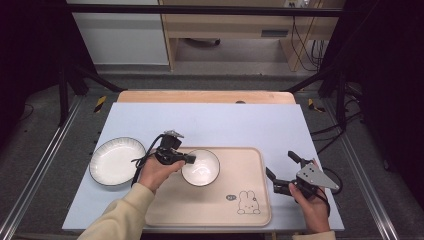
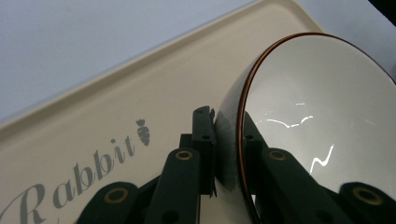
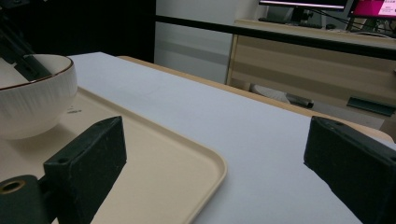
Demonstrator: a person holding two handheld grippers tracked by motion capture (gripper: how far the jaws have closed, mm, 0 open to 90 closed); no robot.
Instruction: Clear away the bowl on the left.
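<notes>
Pinching bowl (image 1: 200,168) rim: left tongs (image 1: 192,159).

Even overhead light, dark surroundings, glare streaks inside the bowl (image 2: 322,121), soft close-ups

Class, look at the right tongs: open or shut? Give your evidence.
Open. The right tongs show jaws spread wide apart with nothing between them, beside the tray.

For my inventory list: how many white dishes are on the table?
2. A bowl sits on the beige tray, its rim pinched by the left gripper. A plate lies on the table left of the tray.
</notes>
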